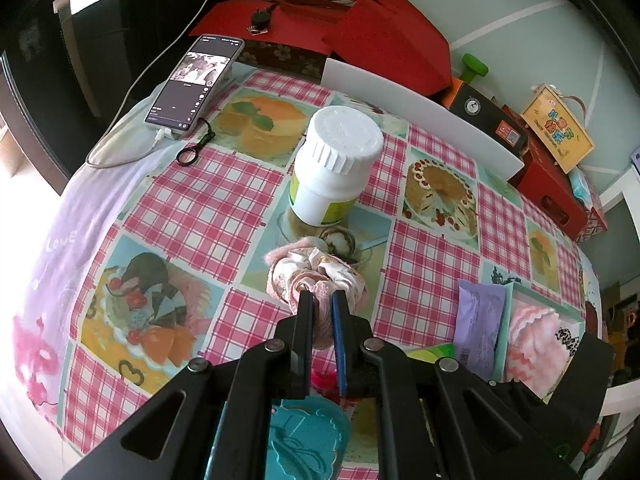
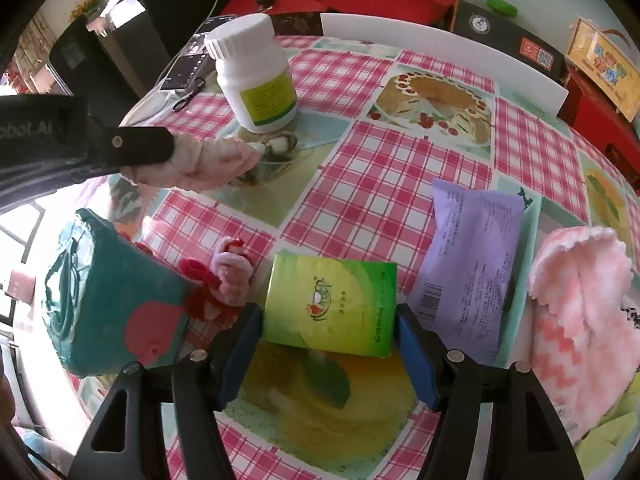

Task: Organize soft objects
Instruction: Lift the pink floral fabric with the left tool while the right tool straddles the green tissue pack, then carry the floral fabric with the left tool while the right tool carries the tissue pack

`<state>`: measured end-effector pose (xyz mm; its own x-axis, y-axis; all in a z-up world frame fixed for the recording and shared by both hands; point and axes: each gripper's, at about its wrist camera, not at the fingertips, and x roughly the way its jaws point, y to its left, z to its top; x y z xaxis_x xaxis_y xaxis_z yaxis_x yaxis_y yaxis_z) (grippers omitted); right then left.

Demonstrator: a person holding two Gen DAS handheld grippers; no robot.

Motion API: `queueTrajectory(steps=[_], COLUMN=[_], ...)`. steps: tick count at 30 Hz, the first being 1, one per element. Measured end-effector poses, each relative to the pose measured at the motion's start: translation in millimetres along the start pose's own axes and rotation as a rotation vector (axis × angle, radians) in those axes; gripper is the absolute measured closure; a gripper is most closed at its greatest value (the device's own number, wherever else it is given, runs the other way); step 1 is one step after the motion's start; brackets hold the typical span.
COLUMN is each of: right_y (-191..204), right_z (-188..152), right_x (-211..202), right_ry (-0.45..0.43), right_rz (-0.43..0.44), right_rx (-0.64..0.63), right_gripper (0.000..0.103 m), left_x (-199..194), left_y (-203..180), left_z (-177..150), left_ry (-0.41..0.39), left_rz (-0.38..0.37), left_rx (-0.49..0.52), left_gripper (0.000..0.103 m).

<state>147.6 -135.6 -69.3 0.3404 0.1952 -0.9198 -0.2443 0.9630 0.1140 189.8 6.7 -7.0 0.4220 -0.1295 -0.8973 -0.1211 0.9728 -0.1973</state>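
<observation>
My left gripper (image 1: 322, 298) is shut on a pink and cream fabric scrunchie (image 1: 316, 272), held just above the tablecloth in front of a white bottle (image 1: 338, 160). From the right wrist view the same scrunchie (image 2: 208, 160) sticks out of the left gripper's black finger (image 2: 144, 148). My right gripper (image 2: 328, 316) stands open, its blue pads on either side of a green tissue pack (image 2: 332, 300) that lies flat on the table. A purple packet (image 2: 472, 272) and a pink towel (image 2: 580, 300) lie to its right.
A teal pouch with a red heart (image 2: 112, 296) and a red-and-pink fluffy item (image 2: 224, 280) lie left of the green pack. A phone (image 1: 196, 80) on a cable sits far left. A white board (image 1: 420, 112) and red boxes (image 1: 360, 28) line the checked table's (image 1: 200, 208) back edge.
</observation>
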Motion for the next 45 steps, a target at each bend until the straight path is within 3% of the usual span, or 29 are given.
queueTrajectory(steps=[13,29,37,45], right_y=[-4.6,-26.4,-89.5,-165.3], right_z=[5.3,-0.6,-11.1,-40.0], right_x=[-35.3,-96.8,-144.1,-182.3], right_ry=[-0.103,-0.246,-0.334,-0.387], right_rz=[-0.002,-0.026,-0.111,-0.204], right_rx=[0.019,0.105,0.263,0.474], right_gripper=[0.036,0.036,0.036,0.036], left_x=[-14.6,-82.1,-103.2,-104.1], left_y=[-2.9,-24.5,-48.9,-93.3], left_z=[2.2,1.9,-4.8,-17.2], left_ry=[-0.037,-0.201,-0.248,-0.237], left_rz=[-0.020,-0.116,-0.170,-0.233], left_rx=[0.011,0.063,0.126,0.234], left_gripper=[0.094,0.094,0.094,0.094])
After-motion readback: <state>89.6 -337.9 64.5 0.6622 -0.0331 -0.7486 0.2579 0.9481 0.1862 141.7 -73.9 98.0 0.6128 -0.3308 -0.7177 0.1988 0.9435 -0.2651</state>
